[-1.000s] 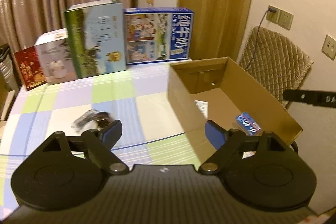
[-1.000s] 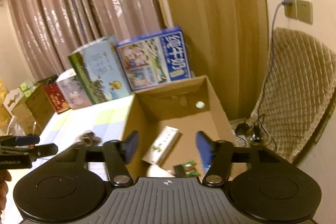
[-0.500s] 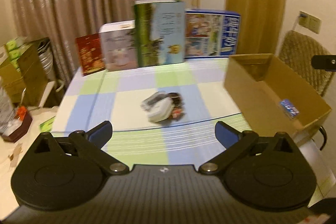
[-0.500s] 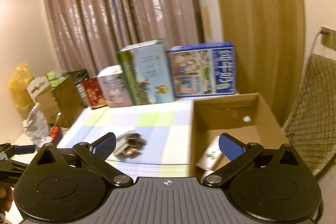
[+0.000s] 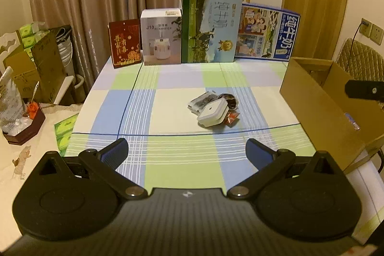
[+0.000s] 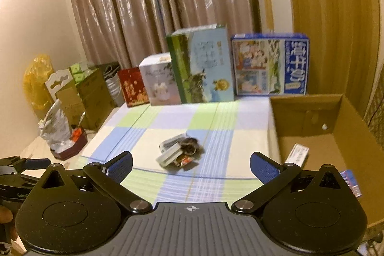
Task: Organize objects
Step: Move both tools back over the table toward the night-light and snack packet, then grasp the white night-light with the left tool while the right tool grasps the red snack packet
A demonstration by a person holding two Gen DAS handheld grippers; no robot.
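Both the left gripper (image 5: 187, 152) and the right gripper (image 6: 190, 166) stand spread wide with nothing between the fingers, their jaws having just been opening. Ahead of each, well apart, a small heap lies on the checked tablecloth (image 5: 168, 97): a white flat case (image 5: 212, 112) on top of dark packets (image 5: 202, 101) (contents hard to make out). The cardboard box (image 5: 309, 102) sits to the right, its near corner cut off. Behind, a white carton (image 5: 160, 37) reads "J10 HUMIDIFIER".
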